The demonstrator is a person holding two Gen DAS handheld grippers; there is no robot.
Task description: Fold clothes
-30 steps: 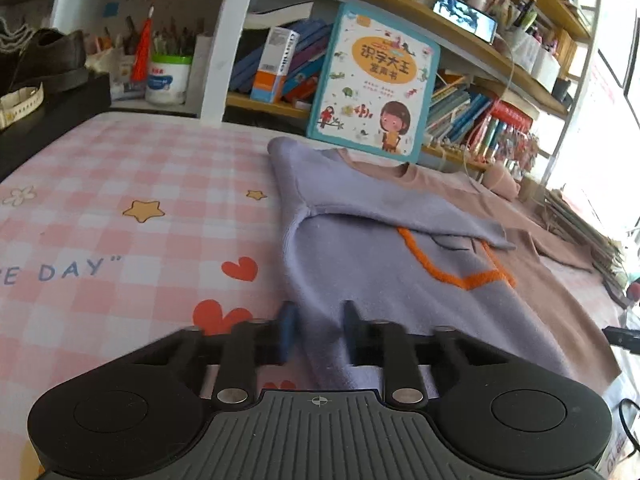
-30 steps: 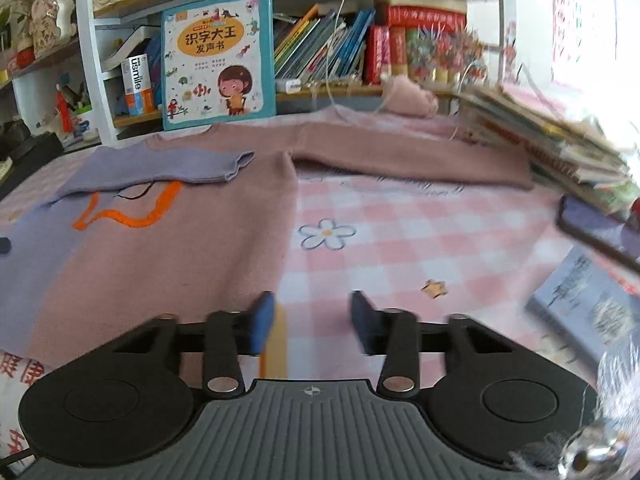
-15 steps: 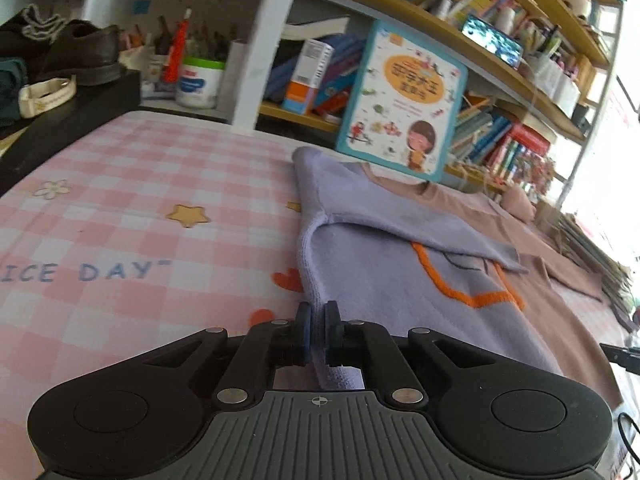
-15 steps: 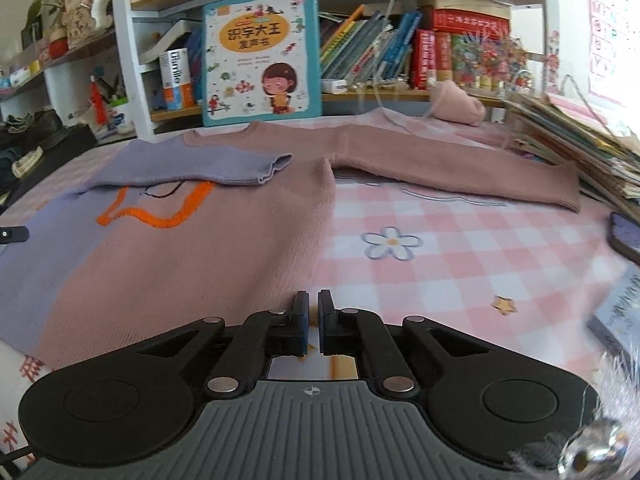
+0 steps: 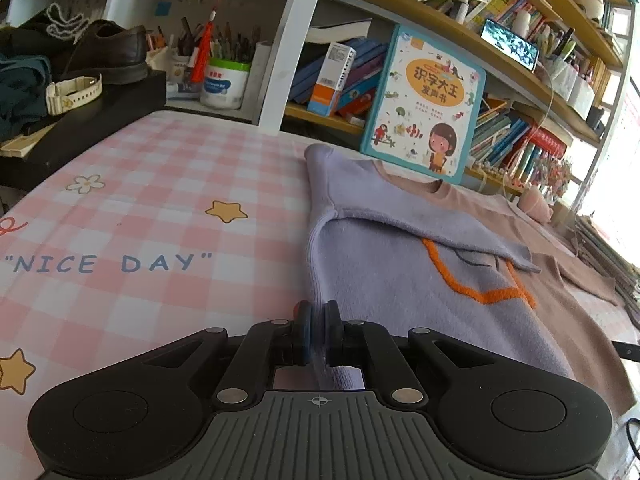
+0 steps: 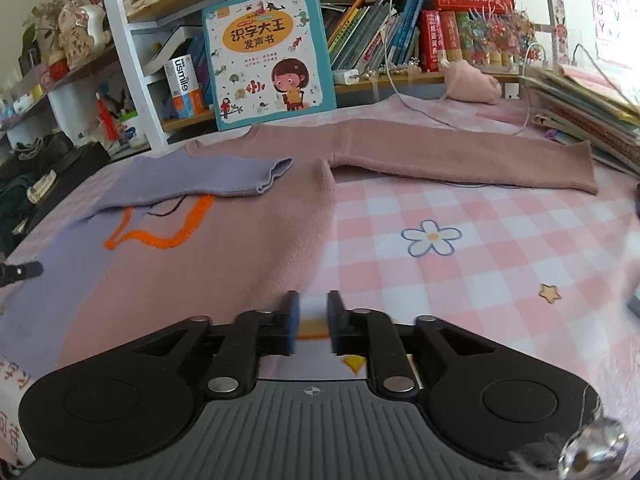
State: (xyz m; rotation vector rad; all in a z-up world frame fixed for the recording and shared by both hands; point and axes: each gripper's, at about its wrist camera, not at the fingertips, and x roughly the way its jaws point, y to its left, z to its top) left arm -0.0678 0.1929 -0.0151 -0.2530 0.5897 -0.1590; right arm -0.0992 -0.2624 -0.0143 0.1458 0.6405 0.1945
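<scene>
A sweater, purple (image 5: 400, 280) on one half and pink (image 6: 224, 264) on the other with an orange stitched outline, lies flat on the pink checked tablecloth (image 5: 140, 220). Its purple sleeve (image 6: 208, 180) is folded across the chest. The pink sleeve (image 6: 460, 156) stretches out to the right. My left gripper (image 5: 316, 332) is shut on the purple hem at the sweater's left bottom corner. My right gripper (image 6: 312, 326) is at the pink hem's right corner, its jaws opening. Only the tablecloth shows between its pads; the pink edge lies just left of them.
A children's picture book (image 6: 268, 52) leans on the bookshelf behind the sweater. A stack of books (image 6: 592, 120) sits at the right edge. A black box with a shoe (image 5: 108, 52) and a watch stands at the far left. A white cable (image 6: 420, 112) trails over the pink sleeve.
The left gripper closed on the purple hem and moved slightly along it. The right gripper closed at the pink hem half a second ago and has parted again.
</scene>
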